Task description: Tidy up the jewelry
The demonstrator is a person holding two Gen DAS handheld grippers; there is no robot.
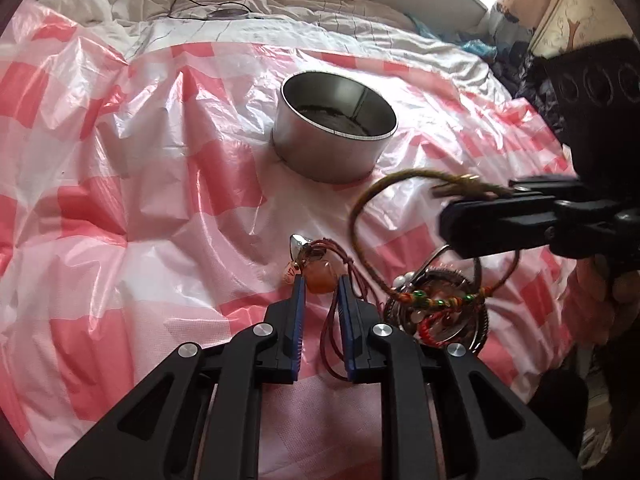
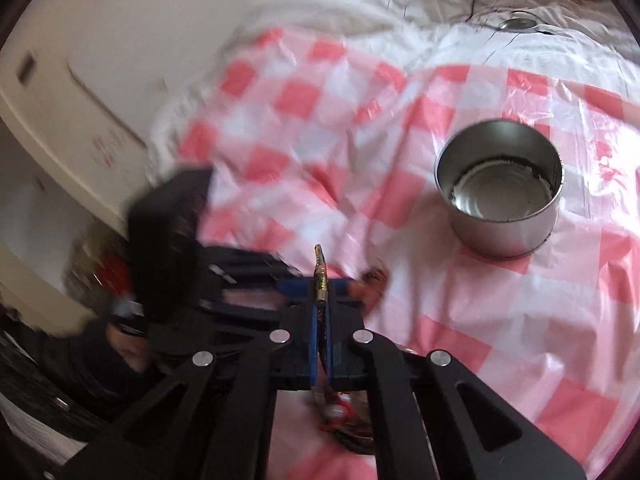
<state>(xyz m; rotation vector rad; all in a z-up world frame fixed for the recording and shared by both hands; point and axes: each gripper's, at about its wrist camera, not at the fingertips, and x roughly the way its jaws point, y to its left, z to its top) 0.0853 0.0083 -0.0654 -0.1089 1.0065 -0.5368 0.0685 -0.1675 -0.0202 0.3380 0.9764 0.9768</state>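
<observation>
Checked plastic sheet (image 1: 132, 184); left tongs (image 1: 320, 284) pitched downward, pinching orange bead (image 1: 319, 279); right tongs (image 2: 321, 284) clamping braided cord (image 2: 320, 272).

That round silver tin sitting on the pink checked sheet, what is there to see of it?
The round silver metal tin is a shallow, straight-walled cylinder with a rolled rim and no lid. It stands upright and open on the pink-and-white checked plastic sheet. Its shiny inside looks empty, with only a dark ring of residue around the bottom edge. Nothing touches it but the sheet; both grippers and the jewelry are apart from it.
</observation>
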